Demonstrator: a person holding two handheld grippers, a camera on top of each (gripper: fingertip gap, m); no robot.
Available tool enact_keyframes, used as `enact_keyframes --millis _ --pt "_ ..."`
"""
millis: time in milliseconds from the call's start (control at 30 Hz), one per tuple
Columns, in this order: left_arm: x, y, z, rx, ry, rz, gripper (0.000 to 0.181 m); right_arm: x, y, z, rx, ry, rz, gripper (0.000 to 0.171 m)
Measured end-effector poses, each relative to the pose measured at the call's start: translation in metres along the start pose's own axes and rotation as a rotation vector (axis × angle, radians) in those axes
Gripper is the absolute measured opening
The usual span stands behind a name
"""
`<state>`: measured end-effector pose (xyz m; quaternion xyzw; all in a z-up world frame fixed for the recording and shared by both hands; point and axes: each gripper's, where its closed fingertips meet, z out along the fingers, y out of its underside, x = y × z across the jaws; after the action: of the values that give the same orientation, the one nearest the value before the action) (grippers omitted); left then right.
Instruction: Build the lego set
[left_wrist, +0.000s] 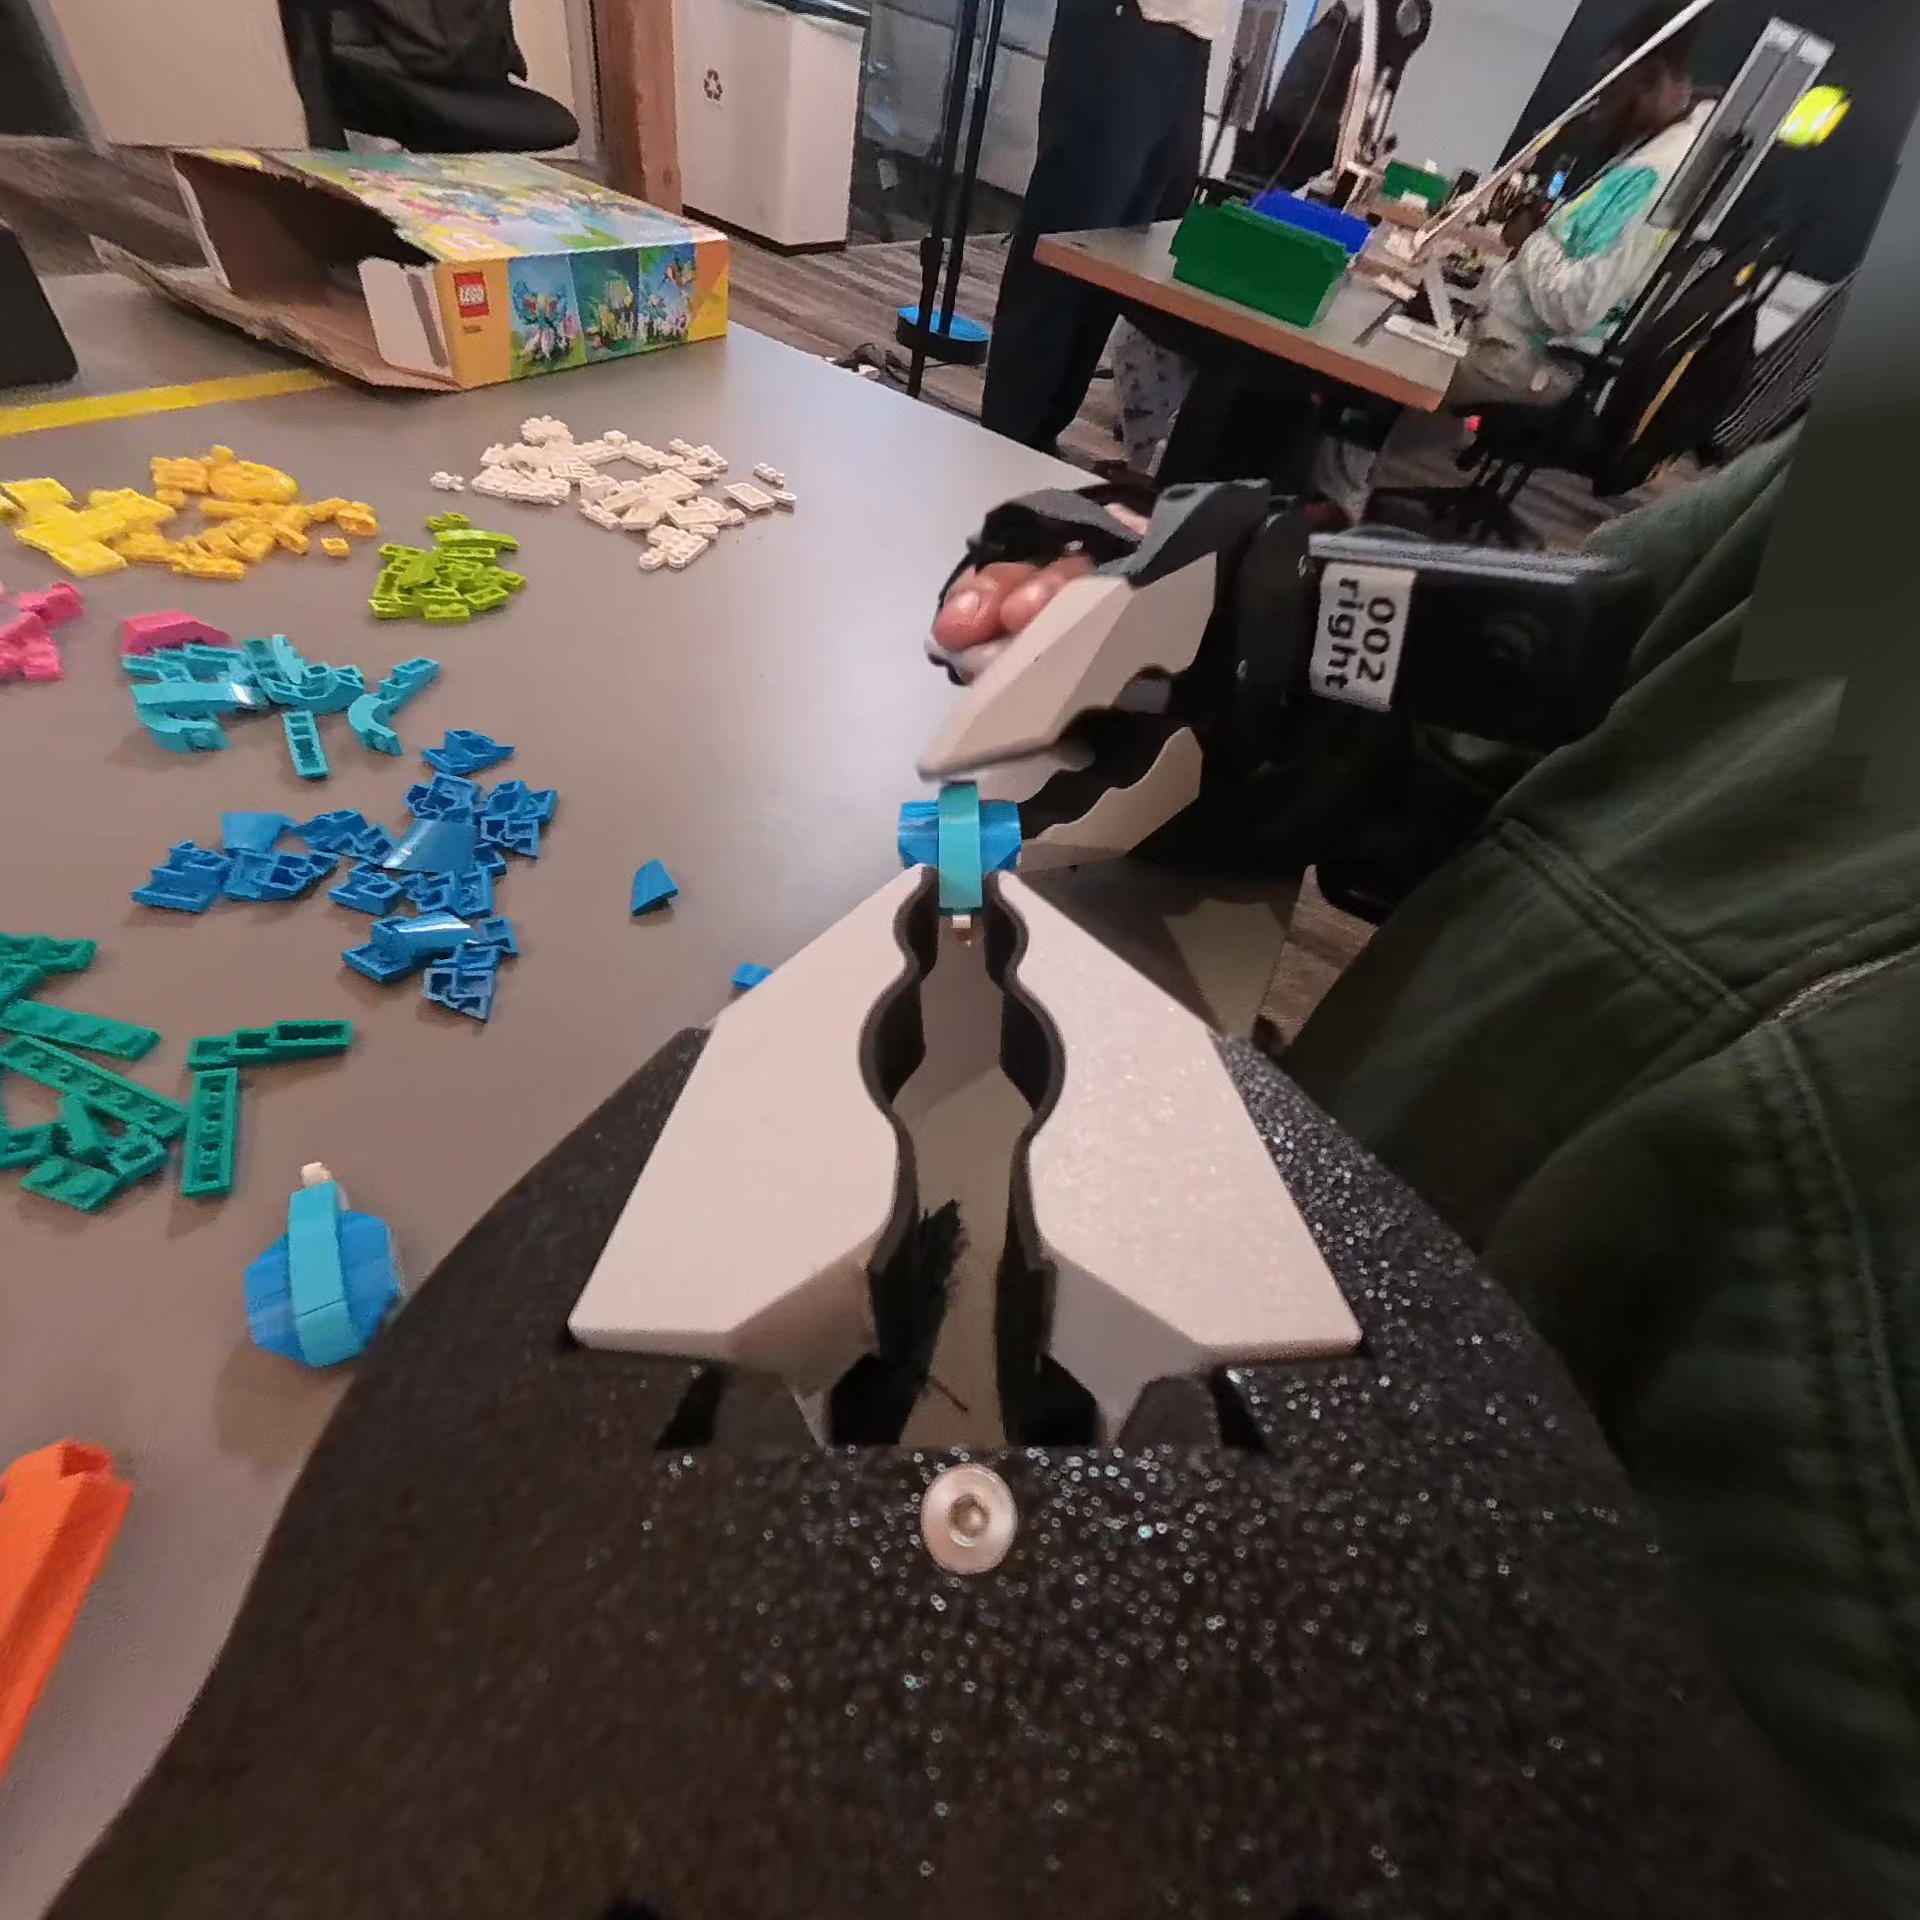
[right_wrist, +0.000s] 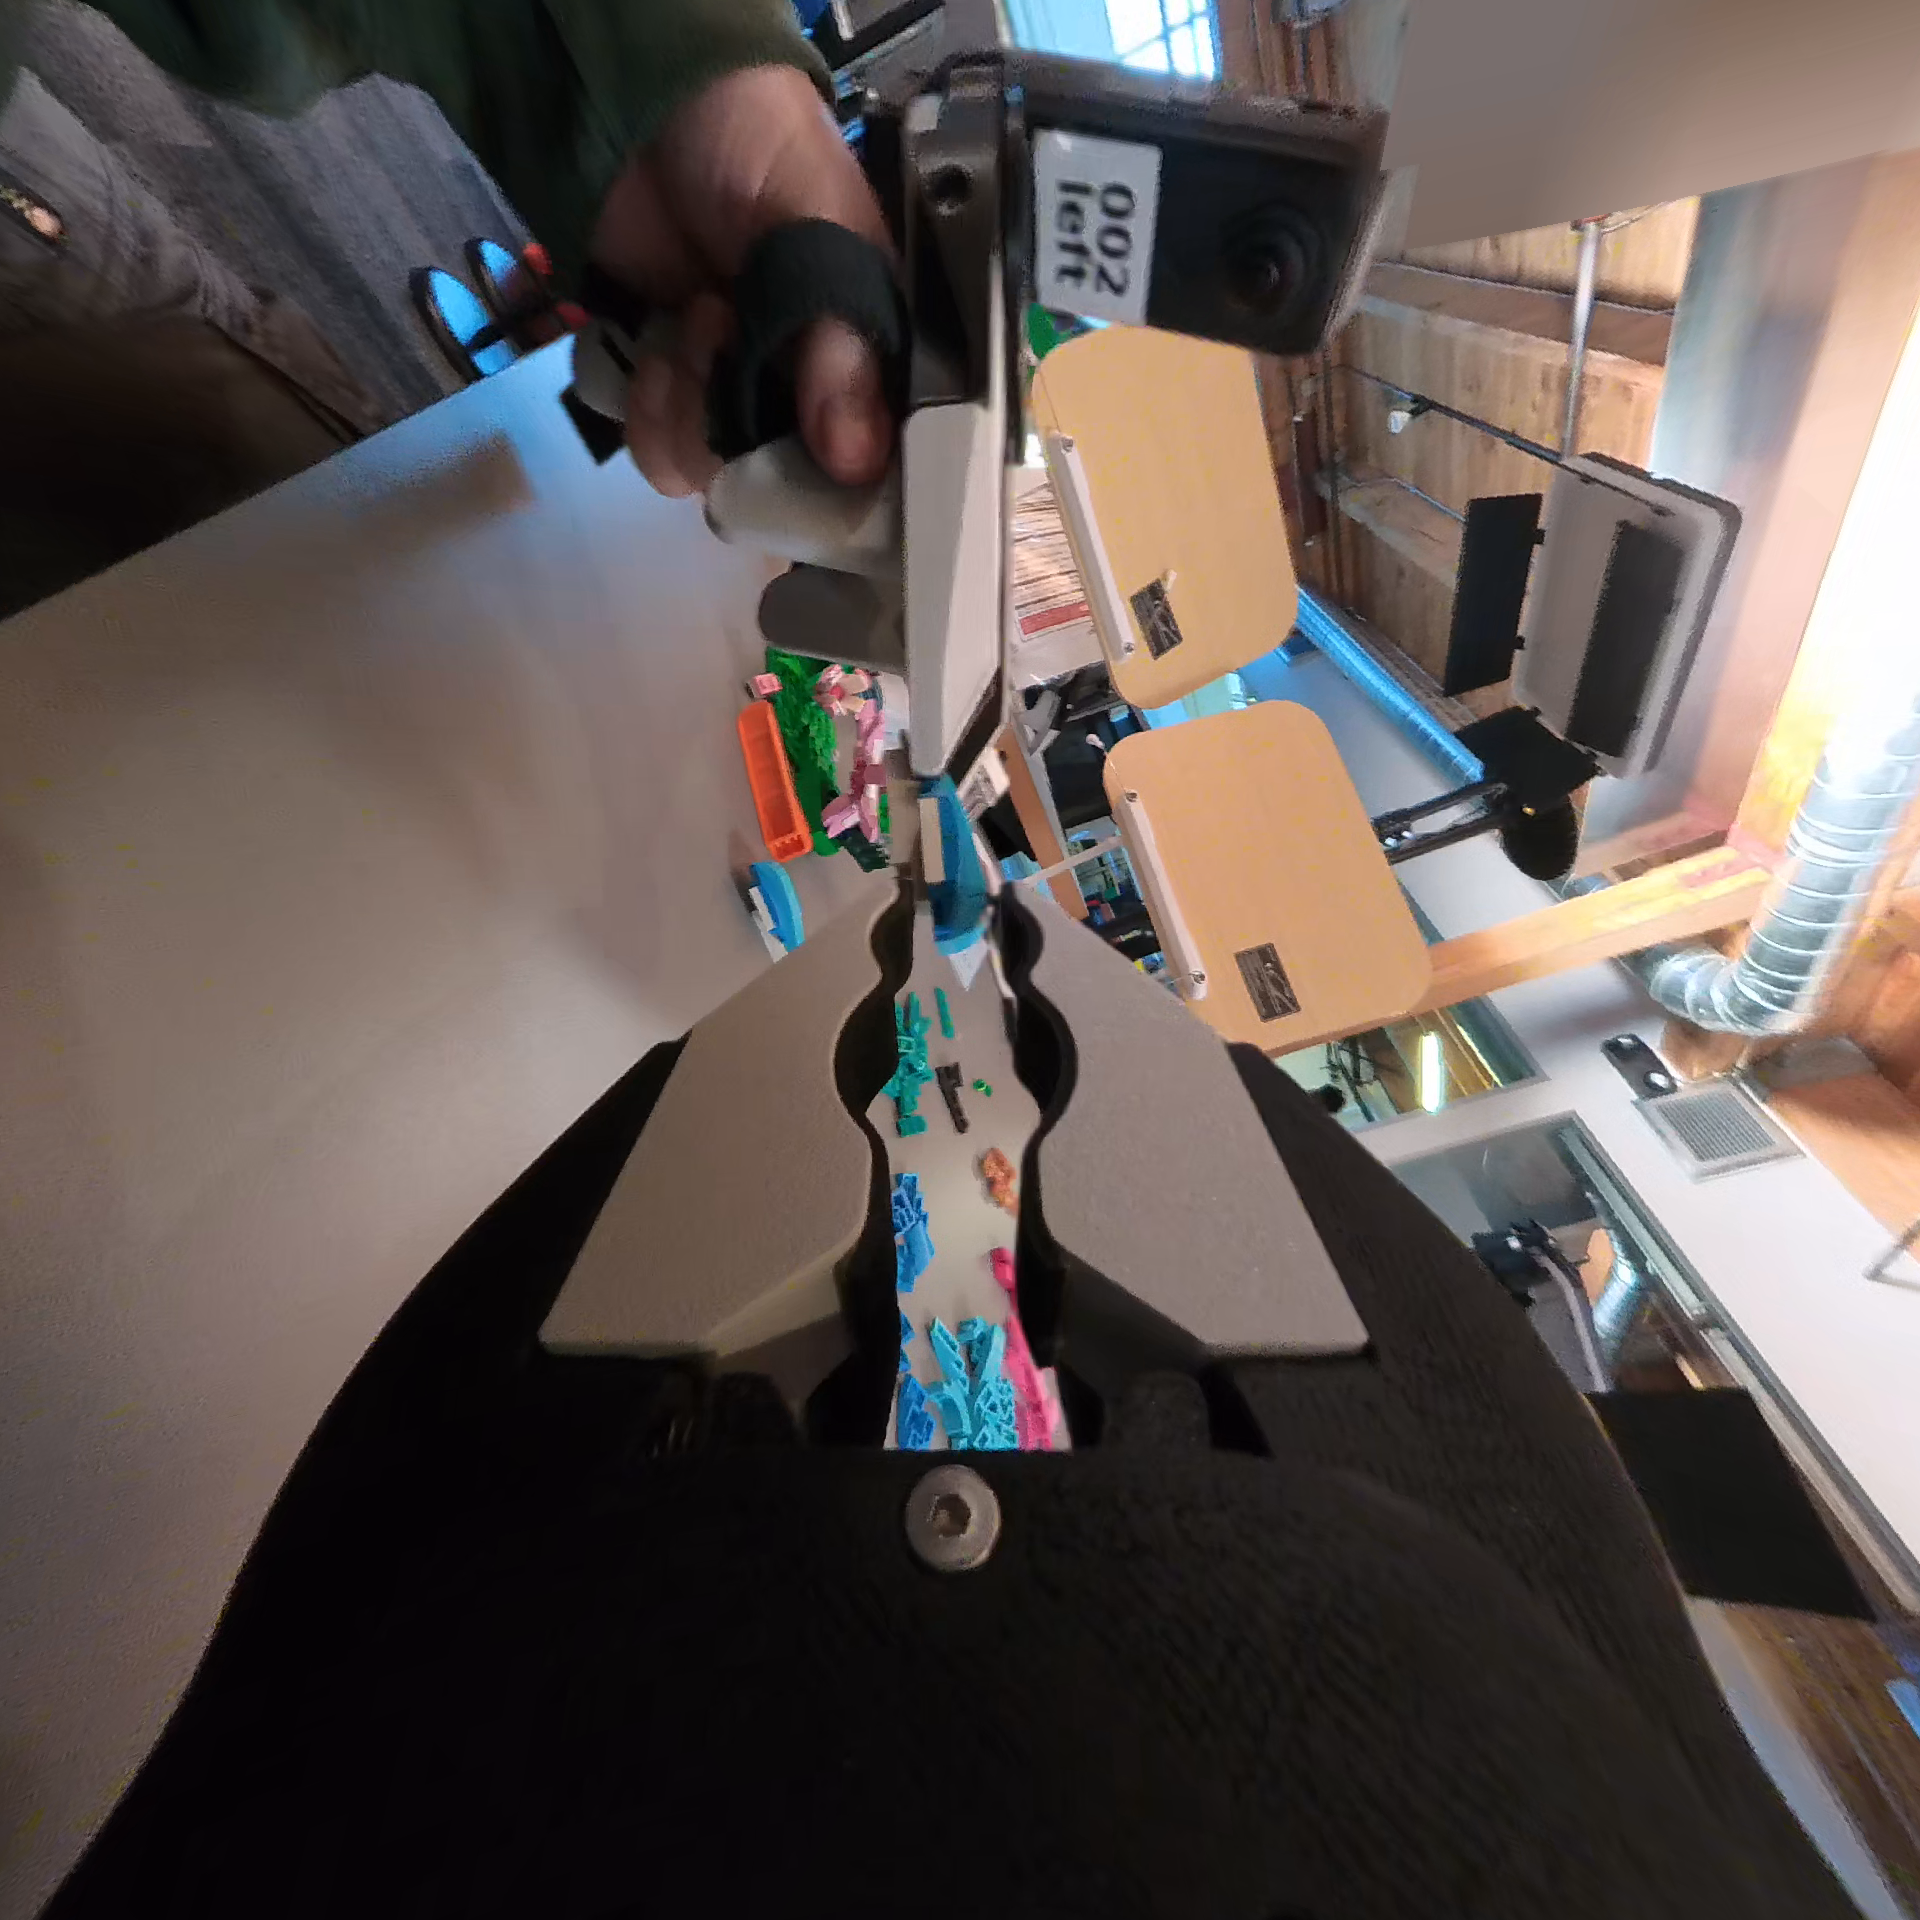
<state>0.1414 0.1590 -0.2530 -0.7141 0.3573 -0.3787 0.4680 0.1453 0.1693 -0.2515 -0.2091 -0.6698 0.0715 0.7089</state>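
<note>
A small blue and turquoise lego assembly (left_wrist: 956, 842) is held in the air over the table's right edge. My left gripper (left_wrist: 958, 888) is shut on its lower end. My right gripper (left_wrist: 982, 805) comes in from the right, with one finger on top of the assembly and one at its right side. In the right wrist view the assembly (right_wrist: 951, 862) sits between my right gripper's tips (right_wrist: 956, 894), and the left gripper (right_wrist: 935, 769) reaches down onto it edge-on. A second blue assembly (left_wrist: 322, 1283) lies on the table (left_wrist: 727, 644).
Loose bricks lie sorted by colour: yellow (left_wrist: 156, 509), white (left_wrist: 623, 488), lime (left_wrist: 447, 566), turquoise (left_wrist: 249, 686), blue (left_wrist: 416, 862), green (left_wrist: 104, 1091), pink (left_wrist: 31, 623). The opened lego box (left_wrist: 468, 270) stands at the back. An orange tool (left_wrist: 52, 1538) lies front left. A green jacket sleeve (left_wrist: 1610, 1039) fills the right. The grippers are tip to tip, or close to it.
</note>
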Motion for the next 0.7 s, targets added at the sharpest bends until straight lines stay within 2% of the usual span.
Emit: enact_keyframes --millis 67,167,367,500,700 --pt "-0.006 0.004 -0.003 -0.013 -0.062 0.103 0.005 0.007 0.007 0.000 -0.017 0.037 0.044 0.029" --pt "-0.015 0.018 -0.010 -0.069 -0.162 0.249 0.005 0.023 0.023 -0.004 -0.044 0.081 0.224 0.046" --pt "-0.034 0.055 -0.023 -0.170 -0.273 0.311 0.005 0.043 0.059 -0.012 -0.127 0.185 0.454 0.042" --pt "-0.048 0.069 -0.026 -0.211 -0.339 0.320 0.005 0.042 0.075 -0.012 -0.191 0.201 0.508 0.039" --pt "-0.056 0.077 -0.024 -0.242 -0.358 0.347 0.005 0.043 0.079 -0.013 -0.206 0.207 0.528 0.035"
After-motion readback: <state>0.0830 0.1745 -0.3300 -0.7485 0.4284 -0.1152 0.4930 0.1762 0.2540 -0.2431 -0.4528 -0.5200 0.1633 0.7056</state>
